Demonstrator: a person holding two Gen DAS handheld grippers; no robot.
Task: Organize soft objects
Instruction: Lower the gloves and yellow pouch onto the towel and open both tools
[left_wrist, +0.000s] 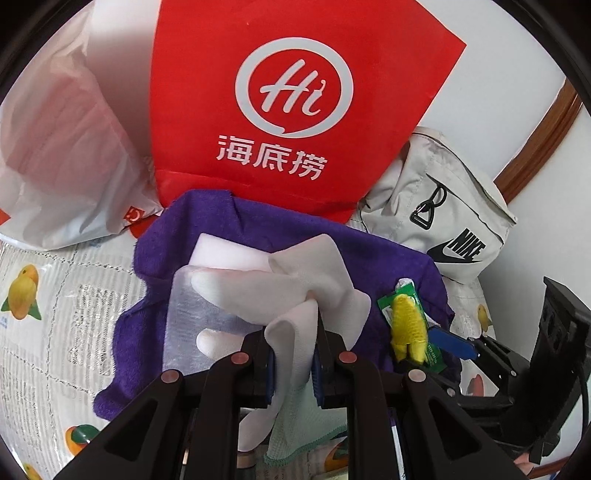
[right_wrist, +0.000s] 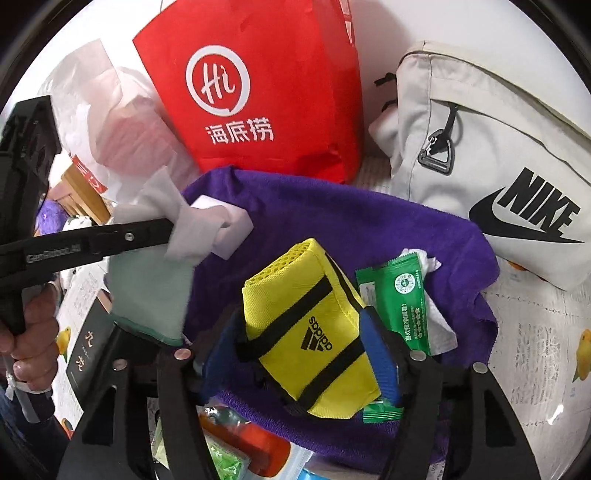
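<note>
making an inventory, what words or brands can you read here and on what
"Hi" and "海底捞": red bag
"NIKE": grey bag
"adidas": yellow pouch
"GenRobot.AI", faint: left claw's arm
"九": dark box
Green sachet: print too small to read

My left gripper (left_wrist: 291, 365) is matt black plastic with blue pads and dull copper-coloured rivets; it pinches a smooth, thin white cloth (left_wrist: 295, 295) that creases softly. My right gripper (right_wrist: 299, 354) is the same matt black plastic. Between its fingers lies a yellow pouch (right_wrist: 310, 332) of perforated mesh fabric with black woven straps. Under it spreads a purple towel (right_wrist: 369, 229), fuzzy and matt. The green sachet (right_wrist: 406, 306) is glossy foil-like plastic. The red bag (left_wrist: 295, 92) looks like matt non-woven fabric, the grey bag (right_wrist: 480, 147) smooth canvas with a metal clip. The white block (left_wrist: 229, 251) seems matt foam. The tablecloth (left_wrist: 55, 314) is shiny plastic.
</note>
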